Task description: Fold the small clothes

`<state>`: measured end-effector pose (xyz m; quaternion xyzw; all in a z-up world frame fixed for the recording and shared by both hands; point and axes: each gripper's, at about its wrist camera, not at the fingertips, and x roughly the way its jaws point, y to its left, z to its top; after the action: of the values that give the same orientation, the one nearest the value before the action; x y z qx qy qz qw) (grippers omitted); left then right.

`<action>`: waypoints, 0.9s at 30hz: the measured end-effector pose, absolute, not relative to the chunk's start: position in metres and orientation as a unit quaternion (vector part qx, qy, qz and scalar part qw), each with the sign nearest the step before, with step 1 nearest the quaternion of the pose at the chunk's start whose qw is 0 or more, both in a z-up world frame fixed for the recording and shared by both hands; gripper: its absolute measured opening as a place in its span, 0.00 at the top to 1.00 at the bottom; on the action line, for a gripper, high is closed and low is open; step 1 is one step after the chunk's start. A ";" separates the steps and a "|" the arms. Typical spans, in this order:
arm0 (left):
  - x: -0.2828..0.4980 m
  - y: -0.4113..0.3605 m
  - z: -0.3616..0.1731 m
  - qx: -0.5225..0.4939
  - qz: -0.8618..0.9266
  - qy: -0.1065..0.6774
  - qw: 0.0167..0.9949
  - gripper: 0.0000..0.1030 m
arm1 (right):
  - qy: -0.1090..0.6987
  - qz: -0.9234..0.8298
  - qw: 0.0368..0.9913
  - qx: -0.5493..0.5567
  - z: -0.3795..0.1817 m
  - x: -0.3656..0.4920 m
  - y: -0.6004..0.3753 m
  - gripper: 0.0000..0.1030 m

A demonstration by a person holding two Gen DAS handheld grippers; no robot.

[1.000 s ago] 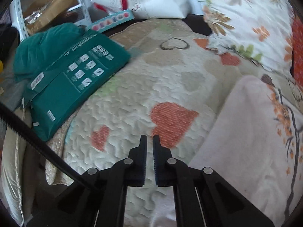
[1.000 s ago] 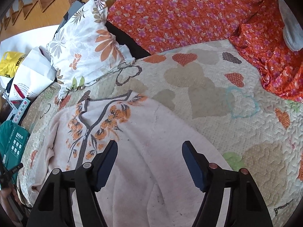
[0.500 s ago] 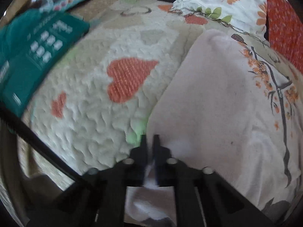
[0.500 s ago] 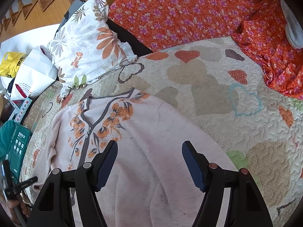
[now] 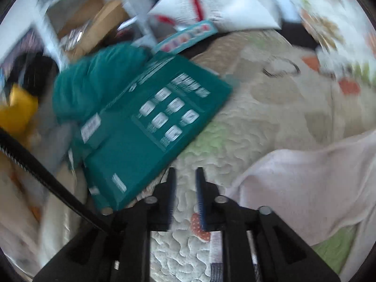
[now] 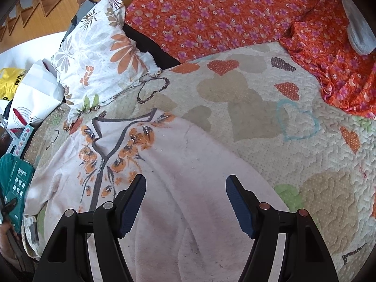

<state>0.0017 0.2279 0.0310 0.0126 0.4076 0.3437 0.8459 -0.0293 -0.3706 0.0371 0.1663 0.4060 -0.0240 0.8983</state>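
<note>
The pale pink fleece top (image 6: 178, 178) lies spread on the heart-patterned quilt (image 6: 270, 108), front up, its grey-trimmed neckline and zip placket with the orange embroidered flowers pointing toward the floral pillow (image 6: 98, 56); in the left wrist view its edge (image 5: 305, 183) shows as a rumpled pink fold at the right, lifted a little off the quilt.

The right gripper (image 6: 185, 204) hangs above the lower body of the top, jaws spread wide and holding nothing; the left gripper (image 5: 184, 195) is over bare quilt just beside the garment's edge, its jaws parted by a narrow gap with only quilt showing between them, so it grips nothing, though that view is smeared by motion.

I would judge the top light, soft and thick; it should drape and slump rather than hold a crease, and the plush pile ought to give the ribbed pads good purchase rather than slip; the beaded flowers look like the one delicate part, best not pinched. The sensible holds seem to be the hem corners or the side edge and sleeve nearest the left gripper, taken through one layer only.

As for writing: the teal packet (image 5: 150, 127) at the quilt's edge carries white icons and text blocks and a barcode sticker, all too blurred to read; the white bag (image 6: 35, 103) has red markings and small print I cannot make out; the yellow bag (image 6: 10, 80) bears dark letters, unreadable from here.
</note>
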 end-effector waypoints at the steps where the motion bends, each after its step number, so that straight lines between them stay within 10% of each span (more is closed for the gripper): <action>1: -0.005 0.237 0.030 -0.018 0.335 0.408 0.849 0.57 | 0.406 -0.024 0.898 0.167 0.037 -0.029 -0.371 0.27; 11: -0.017 0.254 -0.030 -0.152 0.222 0.521 0.810 0.35 | 0.413 -0.018 0.893 0.178 0.034 -0.024 -0.370 0.27; 15: -0.016 0.242 -0.024 -0.146 0.200 0.523 0.816 0.95 | 0.411 -0.024 0.894 0.178 0.034 -0.025 -0.372 0.27; 27: -0.001 0.119 0.080 -0.142 0.027 0.445 0.884 0.97 | 0.392 -0.036 0.894 0.212 0.047 -0.032 -0.393 0.27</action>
<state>-0.0010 0.1188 0.0804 -0.1416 0.4452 0.0275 0.8837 -0.0323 -0.3934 0.0470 0.2122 0.3919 -0.0365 0.8945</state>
